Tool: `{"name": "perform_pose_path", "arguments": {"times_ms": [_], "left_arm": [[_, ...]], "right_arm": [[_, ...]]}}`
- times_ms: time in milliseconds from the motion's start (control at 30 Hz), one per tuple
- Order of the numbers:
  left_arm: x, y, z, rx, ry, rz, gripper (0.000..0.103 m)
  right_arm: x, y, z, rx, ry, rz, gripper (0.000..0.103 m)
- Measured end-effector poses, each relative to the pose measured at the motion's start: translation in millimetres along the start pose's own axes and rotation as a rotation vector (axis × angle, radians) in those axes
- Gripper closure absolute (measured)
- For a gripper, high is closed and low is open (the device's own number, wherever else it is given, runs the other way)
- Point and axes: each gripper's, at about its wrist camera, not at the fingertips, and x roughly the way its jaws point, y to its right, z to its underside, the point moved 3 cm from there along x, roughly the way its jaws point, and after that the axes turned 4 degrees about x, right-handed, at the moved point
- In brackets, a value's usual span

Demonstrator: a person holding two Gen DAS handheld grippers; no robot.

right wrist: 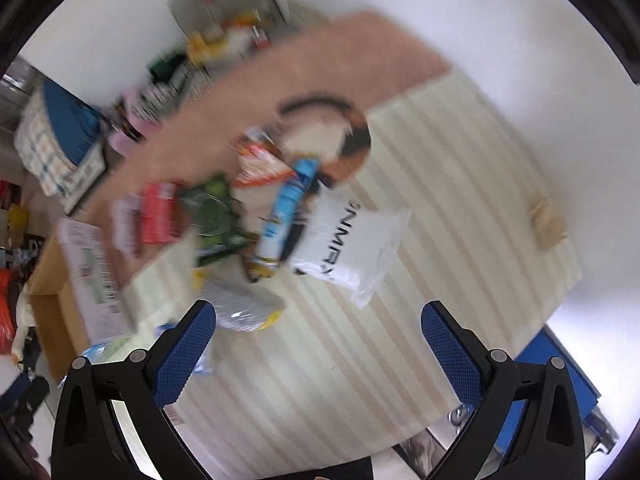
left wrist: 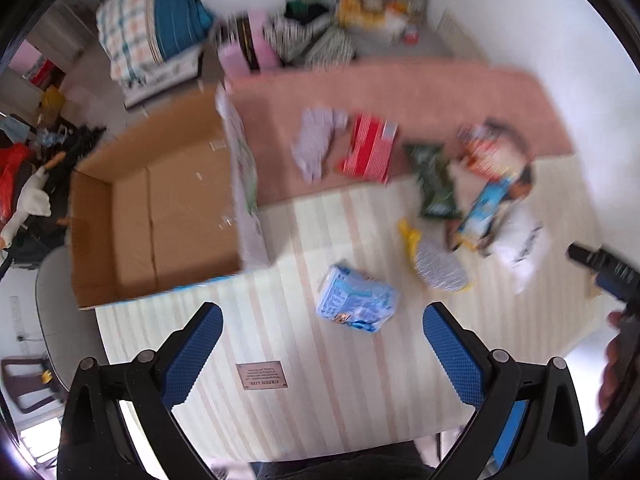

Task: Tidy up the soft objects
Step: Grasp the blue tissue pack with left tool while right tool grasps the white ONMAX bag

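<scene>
Cardboard box (left wrist: 160,216) sits open at the left end of the striped mat (left wrist: 320,380), nothing visible inside; I read it as the drop target. Pink blanket (left wrist: 400,92) runs behind it.

Soft packs lie loose across mat and blanket, none in the box yet, so task looks early. Both frames are motion-blurred, so labels are mostly unreadable.

- White pouch (right wrist: 352,240): furthest right of the pile, flat on the mat, nearly centred ahead of the right gripper (right wrist: 318,340).
- Light-blue pack (left wrist: 356,300): alone on the mat, just ahead of the left gripper (left wrist: 322,340), closest item to the box.
- Silver-and-yellow bag (left wrist: 438,264): just right of it, apart from it.
- Green bag (left wrist: 434,180), long blue pack (left wrist: 488,204), red striped pack (left wrist: 370,148), pale cloth (left wrist: 316,144): further back, the blue one overlapping its neighbours.

Both grippers are spread wide, nothing between the fingers, hovering above the mat.

Suggested step: left takes the light-blue pack. It's isolated, so no drag on neighbours.
- Come down with fingers straddling the short axis.
- Pinch mid-body, not a corner; a corner grip on a soft pack will let it sag and swing.
- Close gently; contents will squash.
- Lift clear over the box wall before releasing.

Right can go for the white pouch in parallel.
</scene>
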Motion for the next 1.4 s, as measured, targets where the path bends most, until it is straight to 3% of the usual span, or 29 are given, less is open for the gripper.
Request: {"name": "perform_pose_path", "arguments": {"times_ms": [133,300,433,500,600,633,667,767,867,933,1067,1133,1200,1400], "left_arm": [[76,9,5,-0.079,-0.202,0.084,0.001],[143,8,37,-0.328,-0.402,0.301,0.003],[176,1,49,-0.569,-0.461,0.434,0.007],[187,-1,49,-0.656,-0.461,0.460,0.007],[199,-4,44,-0.715,-0.456,0.431,0.014],[203,-3,43,-0.721,-0.464,0.411,0.022],[208,-1,42,-0.709,-0.474,0.395,0.031],[211,9,40,-0.638,-0.480,0.340,0.037],[197,28,26,-0.434,-0.410,0.228,0.046],[187,45,16,-0.267,-0.361,0.136,0.048],[180,73,9,-0.041,-0.315,0.025,0.048],[181,82,11,-0.014,-0.314,0.016,0.047],[186,86,13,-0.025,-0.331,0.036,0.040],[208,84,34,-0.152,-0.367,0.109,0.036]], "right_arm": [[72,18,-31,0.087,-0.128,0.005,0.000],[126,19,-46,0.096,-0.198,0.008,0.000],[147,19,-49,0.107,-0.217,-0.001,0.000],[152,19,-51,0.103,-0.216,0.018,0.000],[159,16,-55,0.085,-0.215,0.051,0.000],[160,16,-56,0.078,-0.217,0.064,0.000],[162,16,-58,0.075,-0.222,0.075,0.000],[171,19,-59,0.077,-0.242,0.096,0.000],[174,19,-56,0.062,-0.249,0.104,0.000],[180,14,-57,0.029,-0.250,0.110,0.000],[180,-5,-34,-0.123,-0.275,0.141,0.002],[182,-13,-17,-0.210,-0.294,0.167,0.002],[181,-15,-7,-0.232,-0.276,0.181,0.001],[195,-4,13,-0.173,-0.264,0.178,0.000]]}}
